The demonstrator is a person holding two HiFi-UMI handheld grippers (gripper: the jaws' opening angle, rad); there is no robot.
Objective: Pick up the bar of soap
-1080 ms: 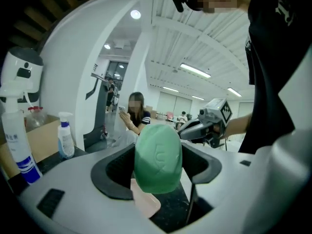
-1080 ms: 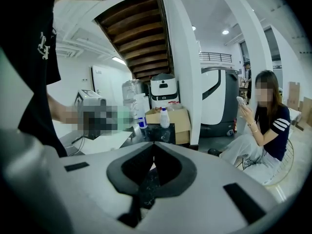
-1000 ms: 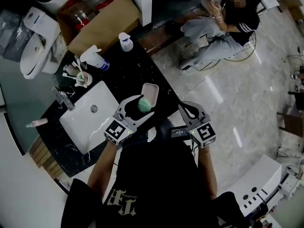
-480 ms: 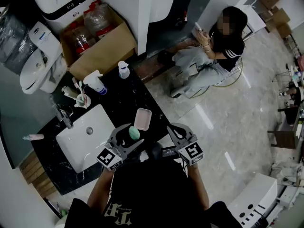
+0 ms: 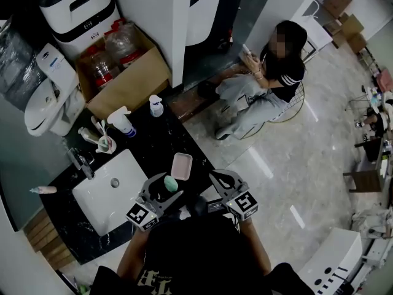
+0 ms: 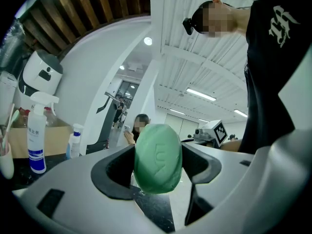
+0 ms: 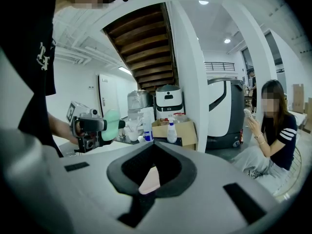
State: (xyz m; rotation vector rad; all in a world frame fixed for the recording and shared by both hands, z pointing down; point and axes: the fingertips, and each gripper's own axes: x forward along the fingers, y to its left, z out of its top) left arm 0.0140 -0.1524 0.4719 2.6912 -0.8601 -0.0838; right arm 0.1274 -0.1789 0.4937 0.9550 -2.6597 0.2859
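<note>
Left gripper — jaws clamped on the green bar of soap — has lifted it off the pink soap dish, now empty at the soap's 1 o'clock; 1 s ago they overlapped. Pickup looks achieved. Right gripper: jaws together, holding nothing.

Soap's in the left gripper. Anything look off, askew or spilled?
Nothing stands out. The green soap sits squarely between the left gripper's jaws, whole. The pink dish lies flat and empty on the black counter, and the spray bottle stands upright.
</note>
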